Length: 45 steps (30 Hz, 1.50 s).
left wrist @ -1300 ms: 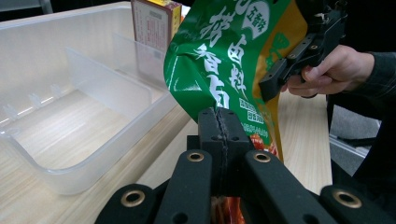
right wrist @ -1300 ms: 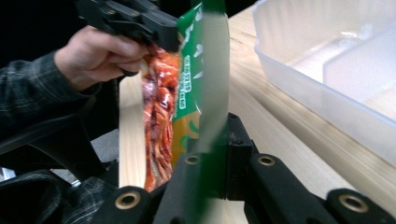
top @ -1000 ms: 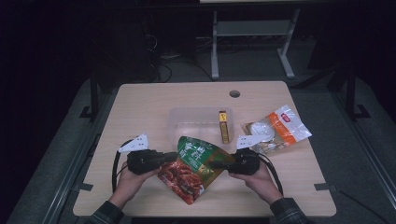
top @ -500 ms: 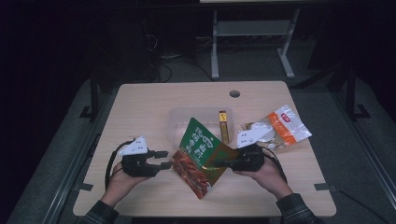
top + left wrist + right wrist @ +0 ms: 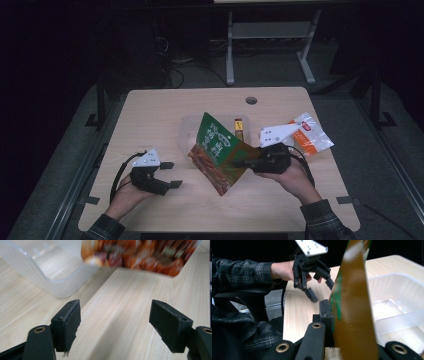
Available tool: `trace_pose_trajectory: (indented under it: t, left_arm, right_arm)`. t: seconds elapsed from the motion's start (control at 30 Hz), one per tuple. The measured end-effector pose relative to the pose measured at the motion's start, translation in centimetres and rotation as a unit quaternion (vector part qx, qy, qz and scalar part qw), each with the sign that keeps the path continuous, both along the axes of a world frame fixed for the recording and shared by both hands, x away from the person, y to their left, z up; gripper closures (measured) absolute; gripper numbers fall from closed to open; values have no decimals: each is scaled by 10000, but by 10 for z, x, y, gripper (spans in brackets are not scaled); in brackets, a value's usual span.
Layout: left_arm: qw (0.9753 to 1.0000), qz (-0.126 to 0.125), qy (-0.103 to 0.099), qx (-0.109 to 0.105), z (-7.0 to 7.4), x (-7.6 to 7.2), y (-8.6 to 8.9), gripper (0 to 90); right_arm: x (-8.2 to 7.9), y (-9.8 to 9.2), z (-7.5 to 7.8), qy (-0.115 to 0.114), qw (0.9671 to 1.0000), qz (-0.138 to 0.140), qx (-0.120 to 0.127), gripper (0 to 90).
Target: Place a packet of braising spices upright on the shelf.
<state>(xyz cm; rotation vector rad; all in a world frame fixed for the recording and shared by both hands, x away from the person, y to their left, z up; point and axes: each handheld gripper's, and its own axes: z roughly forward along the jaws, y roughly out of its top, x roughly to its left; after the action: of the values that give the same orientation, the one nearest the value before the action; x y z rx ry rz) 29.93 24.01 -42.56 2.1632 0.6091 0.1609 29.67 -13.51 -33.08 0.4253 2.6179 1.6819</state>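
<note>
A green and red snack bag (image 5: 216,150) hangs tilted over the middle of the table, its top corner up near the clear plastic container (image 5: 189,131). My right gripper (image 5: 241,163) is shut on the bag's right edge; in the right gripper view the bag (image 5: 354,315) stands pinched between the jaws (image 5: 332,315). My left gripper (image 5: 166,175) is open, low over the table left of the bag and apart from it. In the left gripper view the jaws (image 5: 115,322) stand wide apart over bare wood, with the bag's red bottom (image 5: 140,255) blurred ahead.
A slim yellow-brown stick pack (image 5: 239,129) lies just right of the container. An orange and white packet (image 5: 311,137) lies at the table's right side. A round cable hole (image 5: 251,100) sits near the far edge. The container's corner (image 5: 50,272) is ahead-left of the left jaws.
My left gripper let go of the bag, opened and drew back to the left. The right gripper kept hold and raised the bag more upright.
</note>
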Motion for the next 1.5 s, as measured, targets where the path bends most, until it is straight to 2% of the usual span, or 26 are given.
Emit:
trace_pose_trajectory:
  t: [0.1, 0.2, 0.27, 0.37, 0.4, 0.57, 0.73, 0.87, 1.0, 1.13, 1.5]
  left_arm:
    - [10000, -6, -14, 97, -2, 2, 0, 182]
    - [9999, -26, -24, 145, -4, 2, 0, 167]
    - [9999, -27, -16, 164, -5, 2, -1, 142]
    - [9998, -32, -45, 179, -6, 3, -1, 131]
    - [9998, -23, -36, 174, -6, 3, -1, 131]
    - [9999, 19, -17, 118, -8, 4, 0, 131]
    - [9999, 57, -22, 89, -9, 4, 1, 131]
    - [9999, 65, -77, 121, -9, 4, 2, 131]
    - [9999, 45, -63, 138, -10, 4, 1, 132]
    - [9999, 3, -73, 156, -10, 5, 1, 132]
    - [9998, 0, -57, 174, -10, 5, 3, 132]
  right_arm:
    - [4, -1, 14, -98, 9999, -62, -64, 900]
    - [7, -1, 20, -125, 9998, -110, -106, 900]
    - [13, 1, 31, -210, 9995, -163, -150, 900]
    - [22, 4, 40, -222, 9993, -259, -159, 900]
    - [22, 4, 40, -222, 9993, -259, -159, 900]
    - [41, 12, 50, -300, 9985, -397, -211, 900]
    - [61, 26, 56, -338, 9976, -482, -361, 900]
    - [80, 39, 56, -299, 9970, -598, -395, 900]
    - [90, 46, 56, -244, 9967, -647, -421, 900]
    - [102, 57, 48, -255, 9945, -771, -658, 900]
    - [114, 70, 28, -216, 9917, -869, -925, 900]
